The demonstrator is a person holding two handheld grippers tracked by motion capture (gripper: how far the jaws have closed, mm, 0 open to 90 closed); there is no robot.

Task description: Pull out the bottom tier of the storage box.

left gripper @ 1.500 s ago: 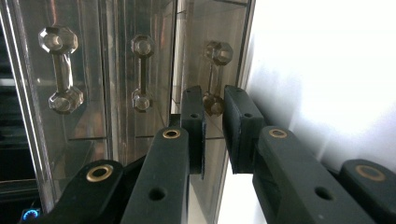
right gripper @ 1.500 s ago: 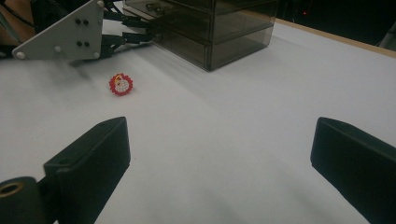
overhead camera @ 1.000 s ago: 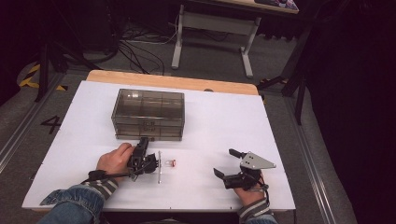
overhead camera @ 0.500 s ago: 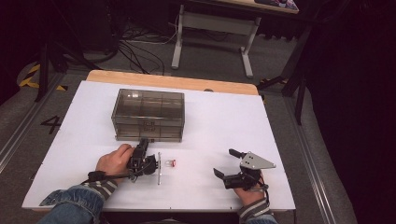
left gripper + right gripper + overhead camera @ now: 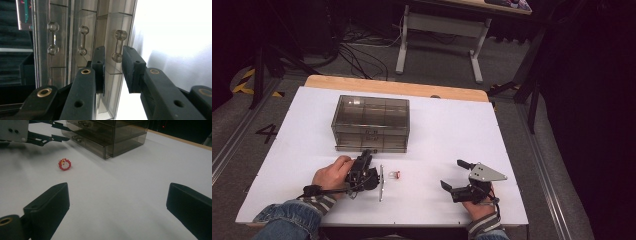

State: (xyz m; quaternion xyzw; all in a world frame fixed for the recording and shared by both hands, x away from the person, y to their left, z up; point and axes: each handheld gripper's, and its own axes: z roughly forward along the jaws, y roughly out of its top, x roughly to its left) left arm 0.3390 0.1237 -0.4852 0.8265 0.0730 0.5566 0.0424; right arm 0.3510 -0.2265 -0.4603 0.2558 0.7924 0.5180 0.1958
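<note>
A smoky clear drawer box stands on the white table. My left gripper lies turned on its side just in front of the box. In the left gripper view it is open by a narrow gap, and a clear bar handle of one drawer sits in line with that gap, just past the tips. A small round red-and-white piece lies on the table between the hands. My right gripper rests near the front edge, wide open with nothing in it.
Two more drawer handles show beside the first. A wooden strip runs along the table's far edge. Beyond it stand a desk frame and cables on the floor. White surface spreads to the right of the box.
</note>
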